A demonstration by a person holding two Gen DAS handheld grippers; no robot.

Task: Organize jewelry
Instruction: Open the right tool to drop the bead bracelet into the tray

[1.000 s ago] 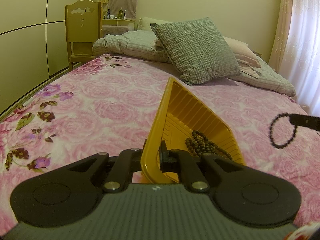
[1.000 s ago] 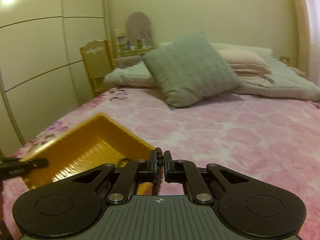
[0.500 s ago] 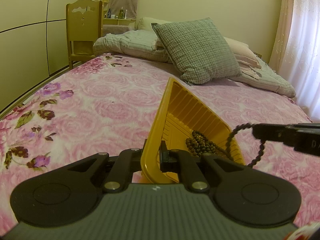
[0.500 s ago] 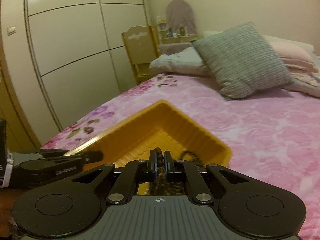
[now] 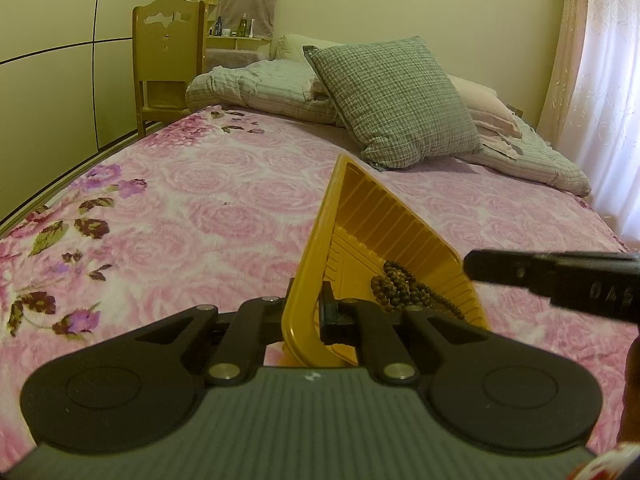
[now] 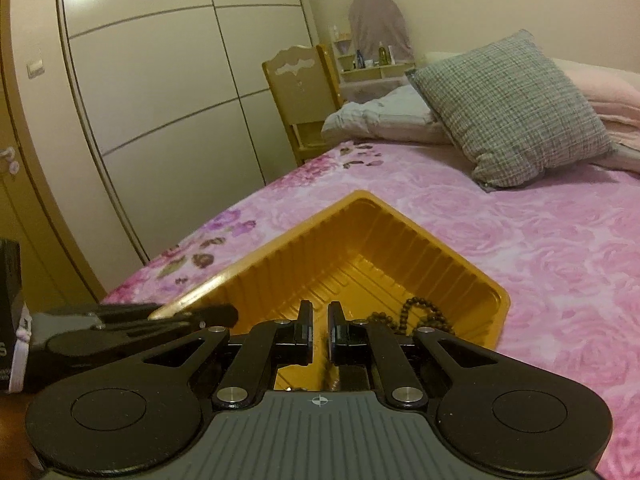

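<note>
A yellow ribbed tray (image 5: 380,232) rests tilted on the pink floral bed. My left gripper (image 5: 306,312) is shut on its near rim. Brown bead strands (image 5: 396,284) lie piled in the tray's low corner. My right gripper (image 6: 319,320) hovers over the tray (image 6: 360,240), and its jaws are opening with a narrow gap between the pads. No bracelet is pinched between the pads; a blurred dark strand (image 6: 330,372) shows low in the gap. Beads (image 6: 416,316) lie in the tray just right of the right gripper's fingers. In the left wrist view the right gripper (image 5: 472,268) reaches in from the right.
A grey checked cushion (image 5: 396,100) and folded bedding (image 5: 260,88) lie at the head of the bed. A wooden chair (image 5: 168,60) stands by the wardrobe doors (image 6: 160,100). A curtain (image 5: 600,80) hangs at the right. The left gripper (image 6: 224,312) holds the tray's left rim.
My right gripper swung left over the tray carrying a dark bead bracelet. Its jaws have parted and the bracelet no longer hangs from the tips. The left gripper and tray stayed still.
</note>
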